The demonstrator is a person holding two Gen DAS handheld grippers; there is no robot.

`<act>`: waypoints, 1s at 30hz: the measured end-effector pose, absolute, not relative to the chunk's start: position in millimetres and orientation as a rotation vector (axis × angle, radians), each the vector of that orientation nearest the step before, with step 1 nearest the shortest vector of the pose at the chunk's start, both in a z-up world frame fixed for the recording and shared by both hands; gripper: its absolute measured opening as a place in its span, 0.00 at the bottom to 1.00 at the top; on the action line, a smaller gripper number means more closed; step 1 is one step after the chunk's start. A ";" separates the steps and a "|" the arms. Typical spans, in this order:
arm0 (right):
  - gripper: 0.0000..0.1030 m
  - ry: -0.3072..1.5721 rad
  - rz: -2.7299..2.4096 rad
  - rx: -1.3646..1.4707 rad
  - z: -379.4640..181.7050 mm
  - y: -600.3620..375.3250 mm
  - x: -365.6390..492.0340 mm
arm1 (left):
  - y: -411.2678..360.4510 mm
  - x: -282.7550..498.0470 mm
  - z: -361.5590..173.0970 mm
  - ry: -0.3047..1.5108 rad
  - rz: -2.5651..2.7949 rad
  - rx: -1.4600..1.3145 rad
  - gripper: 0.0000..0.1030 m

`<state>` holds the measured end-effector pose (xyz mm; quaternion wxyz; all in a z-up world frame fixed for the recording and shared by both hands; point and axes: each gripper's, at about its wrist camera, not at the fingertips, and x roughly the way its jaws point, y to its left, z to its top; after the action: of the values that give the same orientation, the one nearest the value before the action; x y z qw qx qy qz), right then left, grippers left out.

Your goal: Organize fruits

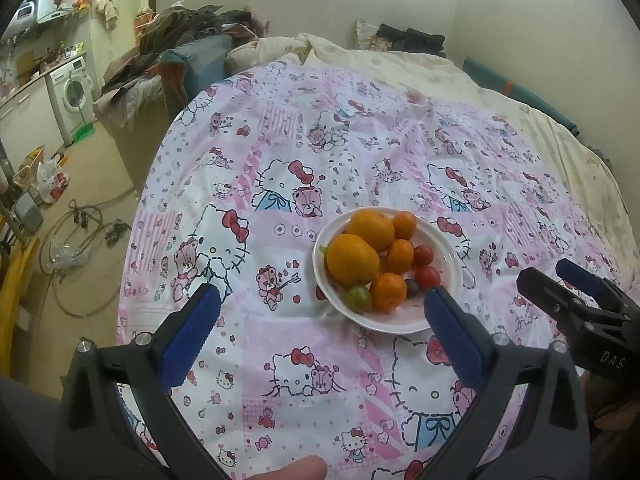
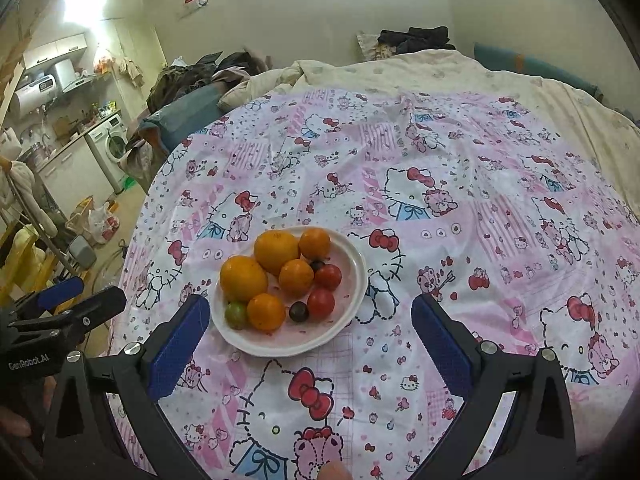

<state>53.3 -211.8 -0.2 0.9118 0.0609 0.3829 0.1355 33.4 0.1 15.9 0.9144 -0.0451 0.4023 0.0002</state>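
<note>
A white plate point(image 1: 444, 258) point(image 2: 352, 256) sits on the Hello Kitty cloth and holds several oranges point(image 1: 352, 258) point(image 2: 243, 278), red cherry tomatoes point(image 1: 427, 276) point(image 2: 321, 302), a dark one point(image 2: 298, 311) and a green one point(image 1: 359, 297) point(image 2: 236, 314). My left gripper point(image 1: 322, 300) is open and empty, above the cloth just in front of the plate. My right gripper point(image 2: 310, 312) is open and empty, its jaws either side of the plate's near edge. Each gripper shows at the edge of the other's view, the right one point(image 1: 560, 280) and the left one point(image 2: 80, 292).
The cloth point(image 1: 280, 160) point(image 2: 460, 184) covers a round surface in front of a bed with a cream duvet point(image 1: 400, 64). A heap of clothes point(image 1: 180, 32) lies at the back left. A washing machine point(image 1: 72, 88), cables and bags are on the floor at left.
</note>
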 end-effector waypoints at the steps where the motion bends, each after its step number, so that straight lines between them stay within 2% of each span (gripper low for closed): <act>1: 1.00 0.789 0.280 0.125 -0.1 -211.7 53.4 | 0.1 33.2 16.0 0.828 0.001 -0.093 0.98; 30: 1.00 0.796 0.273 0.122 -3.6 -216.4 54.8 | -0.7 32.6 15.4 0.831 0.002 -0.098 0.98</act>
<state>54.8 -216.4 -3.6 0.9110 0.0591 0.3860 0.1326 32.6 -0.7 15.4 0.9138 -0.0475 0.4034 0.0010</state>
